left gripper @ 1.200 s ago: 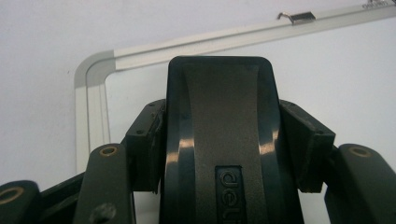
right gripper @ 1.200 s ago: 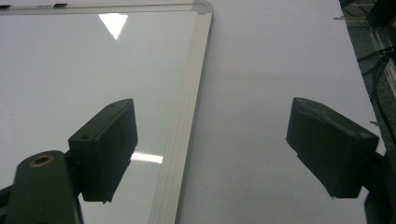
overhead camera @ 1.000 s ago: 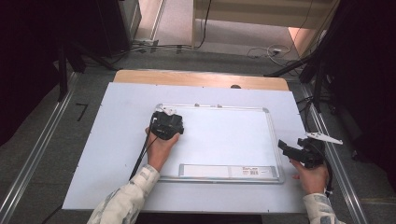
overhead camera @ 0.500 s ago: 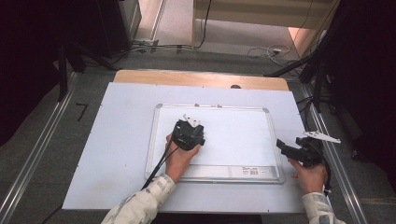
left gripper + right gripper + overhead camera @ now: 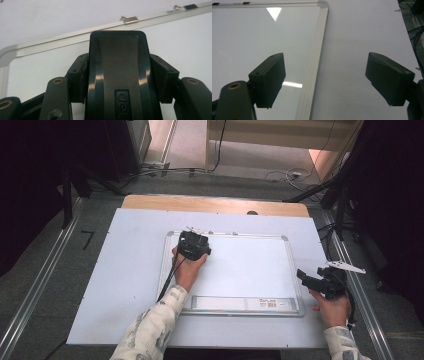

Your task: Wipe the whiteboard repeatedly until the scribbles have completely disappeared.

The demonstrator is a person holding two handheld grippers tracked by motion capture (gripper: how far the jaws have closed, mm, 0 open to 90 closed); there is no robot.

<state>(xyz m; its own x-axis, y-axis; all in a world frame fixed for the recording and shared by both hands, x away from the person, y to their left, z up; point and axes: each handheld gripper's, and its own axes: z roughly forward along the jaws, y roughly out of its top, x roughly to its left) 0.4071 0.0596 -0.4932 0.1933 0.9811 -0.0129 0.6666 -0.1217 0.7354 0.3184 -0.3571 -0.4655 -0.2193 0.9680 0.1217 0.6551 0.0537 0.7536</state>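
- My left gripper (image 5: pixel 194 245) has its jaws closed tight on a black eraser (image 5: pixel 120 75). The eraser sits on the whiteboard (image 5: pixel 250 265), close to the board's far left corner.
- In the left gripper view, the eraser's rounded end is just short of the board's silver frame (image 5: pixel 75 37). Two small metal clips (image 5: pixel 128 19) stick out from that frame.
- My right gripper (image 5: pixel 320 281) is at the right edge of the board, well apart from the eraser. Its jaws are wide open and hold nothing.
- In the right gripper view, one of its jaws is over the board and the other is over the bare white table (image 5: pixel 362 37).
- A long tray (image 5: pixel 245 304) with a small label runs along the near edge of the board.
- Nothing lies between my two grippers but smooth white board.
- Past the table, cables (image 5: pixel 280 172) lie on the floor.
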